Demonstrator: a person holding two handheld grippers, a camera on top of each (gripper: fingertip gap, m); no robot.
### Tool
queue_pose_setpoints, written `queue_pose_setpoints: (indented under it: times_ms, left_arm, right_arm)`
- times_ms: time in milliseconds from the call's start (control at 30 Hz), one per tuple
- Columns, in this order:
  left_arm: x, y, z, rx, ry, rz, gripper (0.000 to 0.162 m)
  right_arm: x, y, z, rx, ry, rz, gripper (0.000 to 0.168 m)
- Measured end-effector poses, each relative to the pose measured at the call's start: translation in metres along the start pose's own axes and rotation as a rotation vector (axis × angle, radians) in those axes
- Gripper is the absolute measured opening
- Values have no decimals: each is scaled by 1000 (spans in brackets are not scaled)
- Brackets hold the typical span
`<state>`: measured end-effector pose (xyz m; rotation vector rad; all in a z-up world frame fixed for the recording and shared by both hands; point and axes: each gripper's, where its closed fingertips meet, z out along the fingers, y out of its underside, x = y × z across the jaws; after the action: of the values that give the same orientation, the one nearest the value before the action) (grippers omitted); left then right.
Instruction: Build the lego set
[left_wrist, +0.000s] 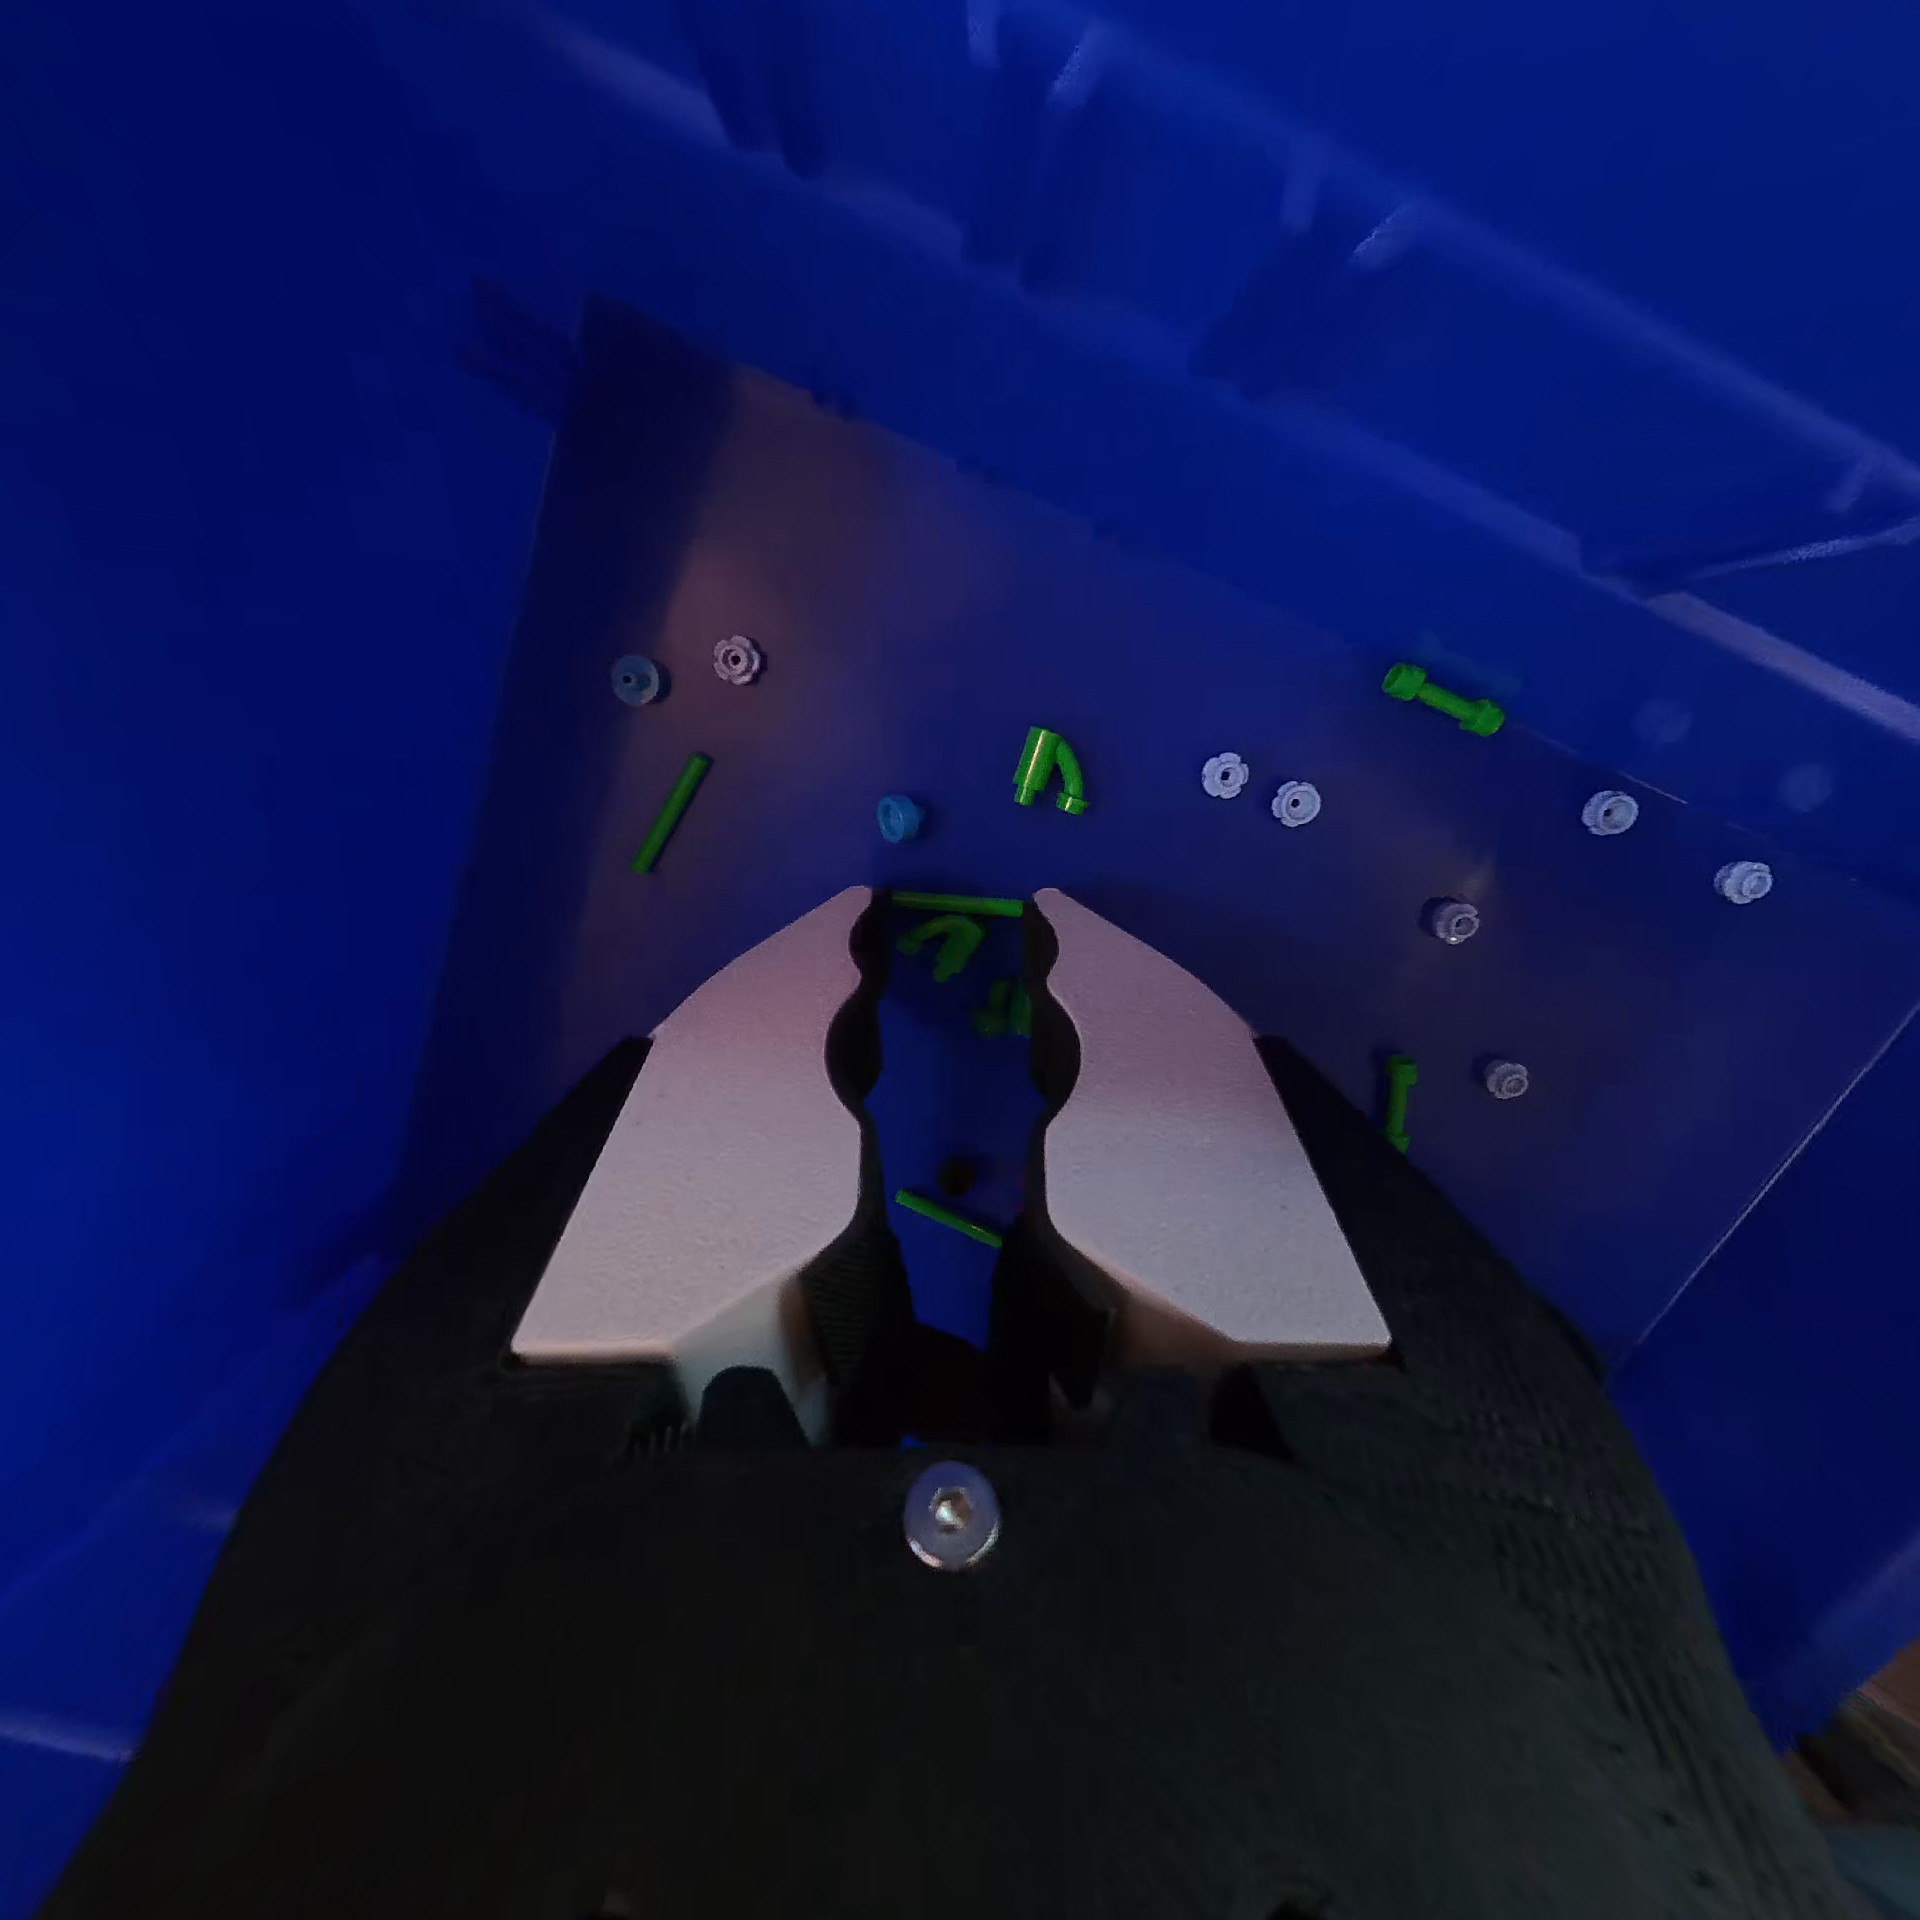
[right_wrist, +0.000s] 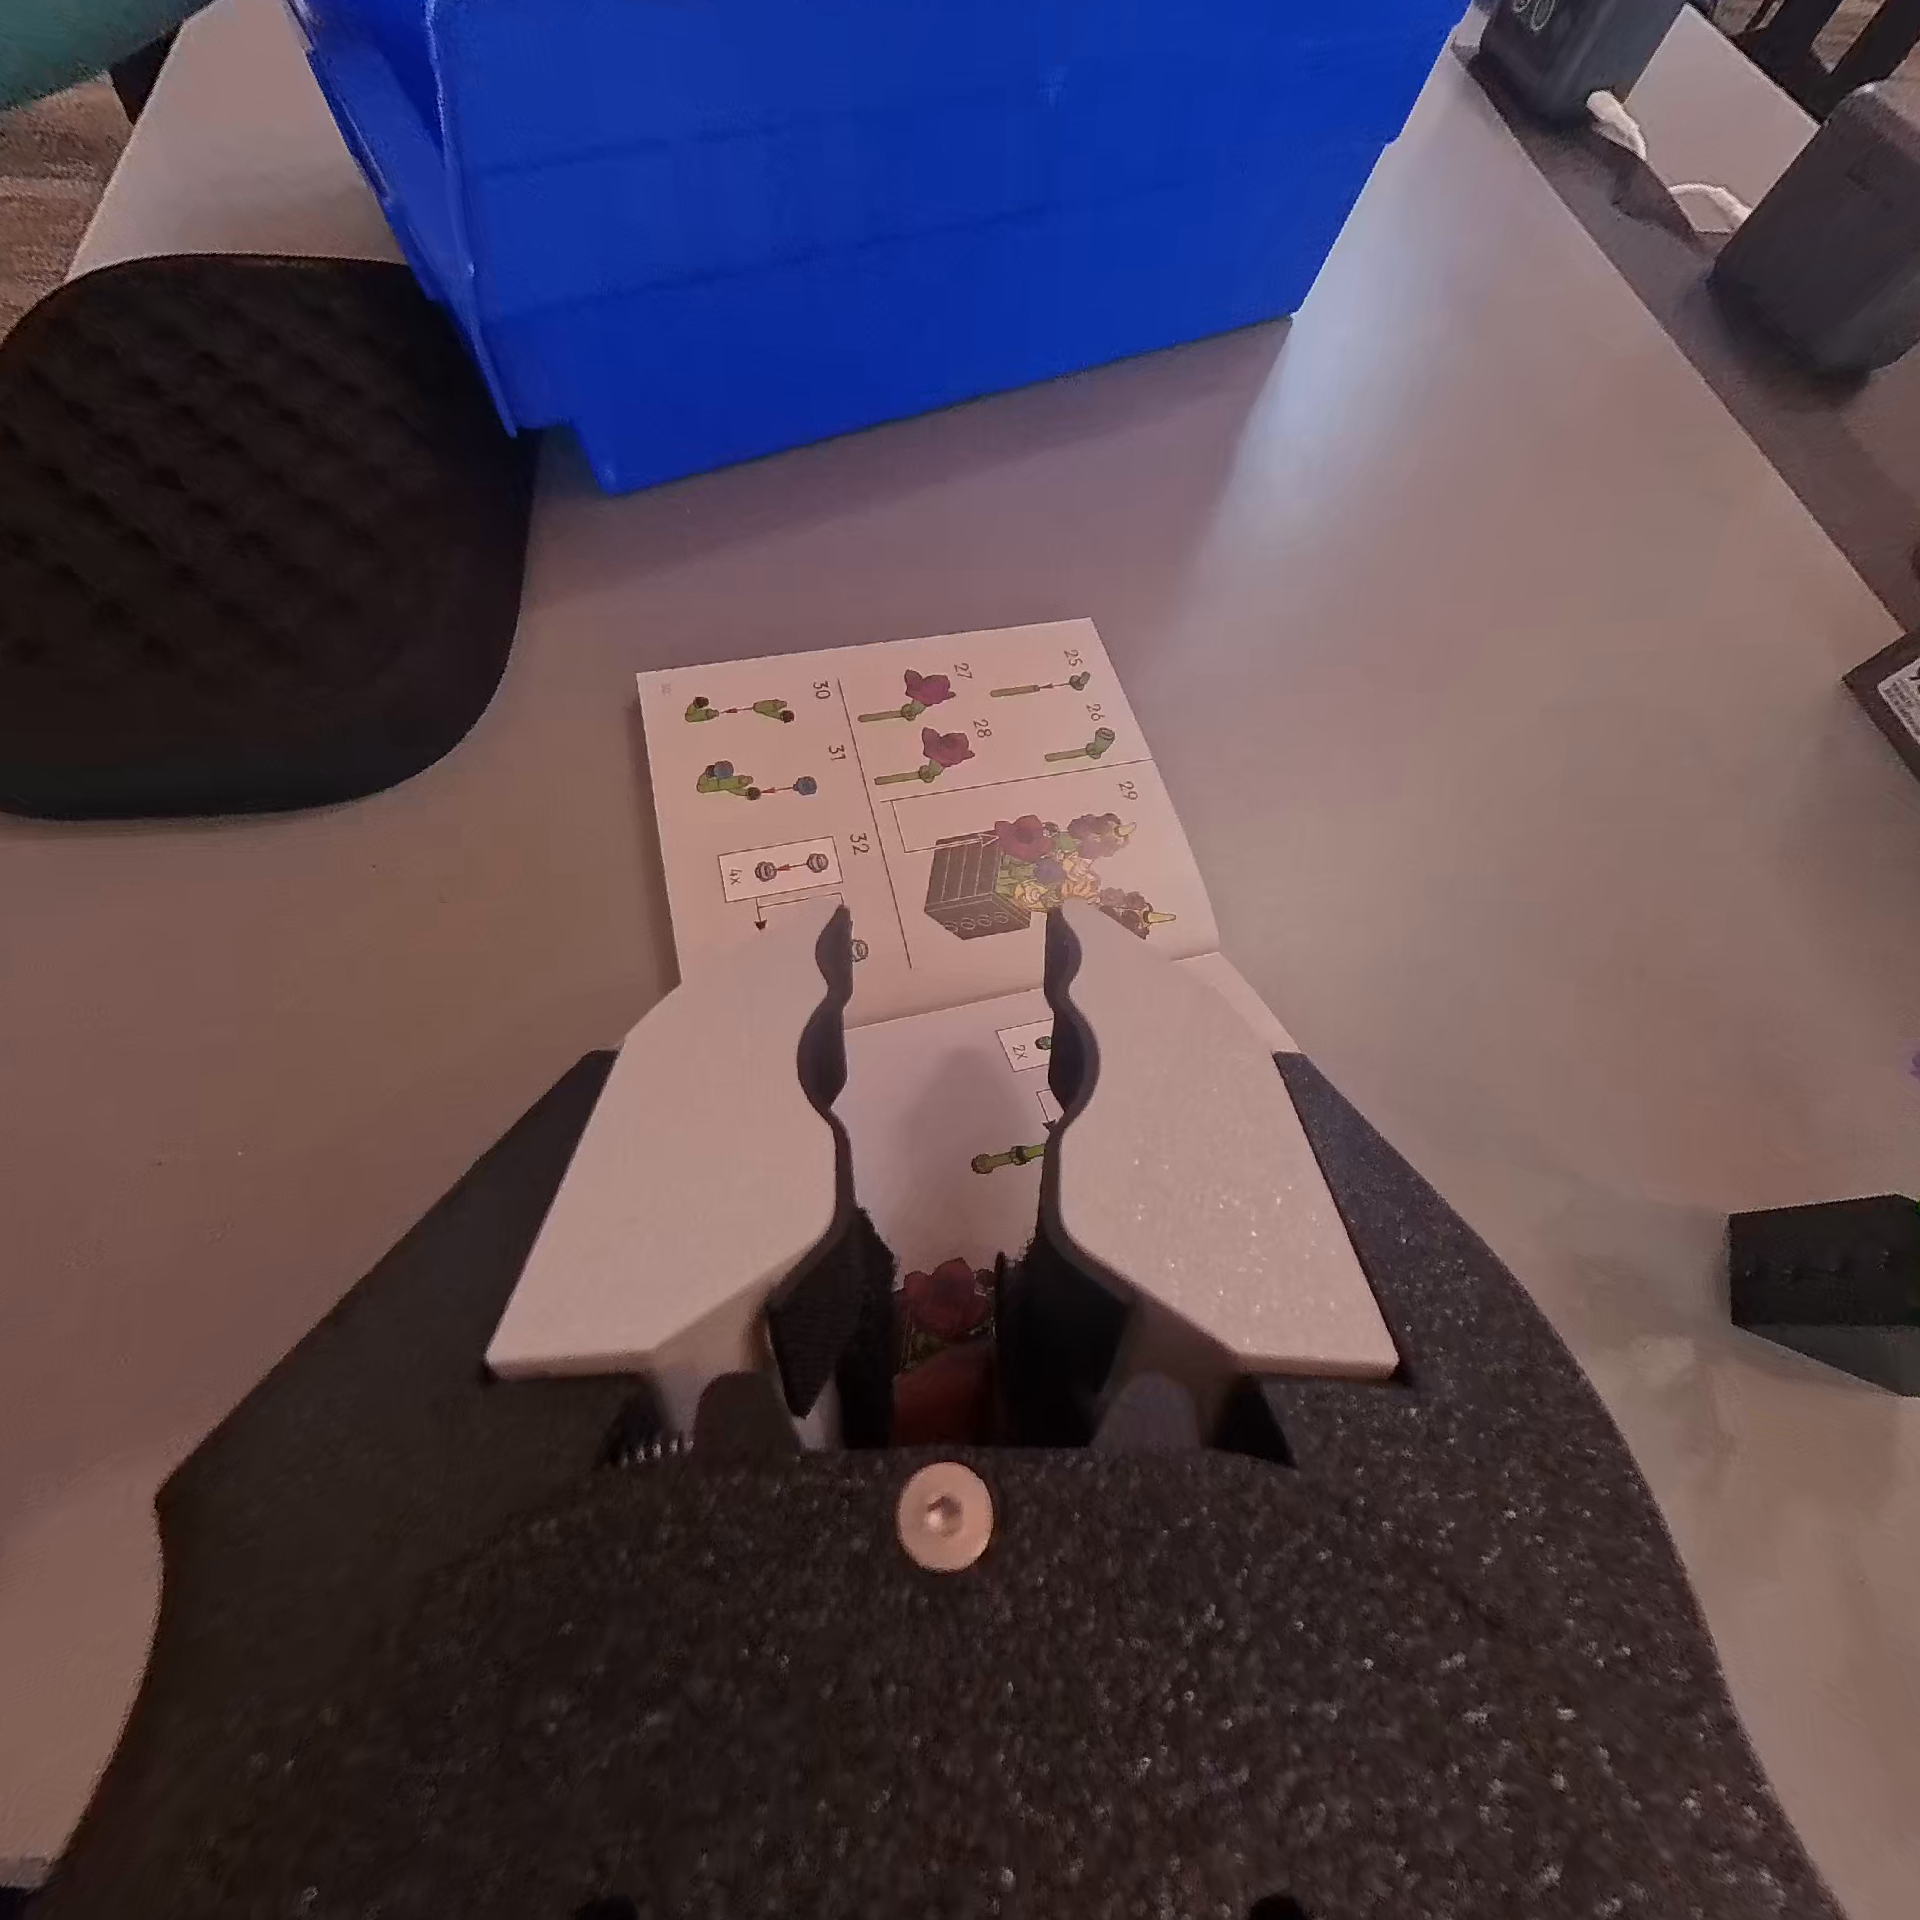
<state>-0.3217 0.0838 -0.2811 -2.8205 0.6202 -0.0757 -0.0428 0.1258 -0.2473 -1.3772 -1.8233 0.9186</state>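
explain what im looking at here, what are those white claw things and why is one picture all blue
Each picture comes from a camera mounted on a hand-held gripper, looking along its two white fingers. A person holds one in each hand.

The blue picture is the left gripper reaching into a blue bin. On the bin floor lie small lego pieces: green rods, pale round studs and a blue stud. The jaws are open with a green rod at the tips, not clearly gripped.

The right gripper is open and empty over an instruction booklet on a grey table, with the same bin behind.
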Motion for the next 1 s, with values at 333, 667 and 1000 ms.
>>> queue_pose_setpoints:
  times_ms: [333, 667, 1000]
  left_arm:
    - [43, -83, -103, 690, -500, 270, 25]
    - [196, -138, -124, 993, -748, 801, 24]
    - [261, -156, -120, 1090, -724, 999, 24]
  right_arm:
    - [10, -25, -18, 106, 70, 24, 39]
    - [-13, -102, -57, 468, 29, 109, 19]
    - [-36, -113, -53, 531, -198, 273, 14]
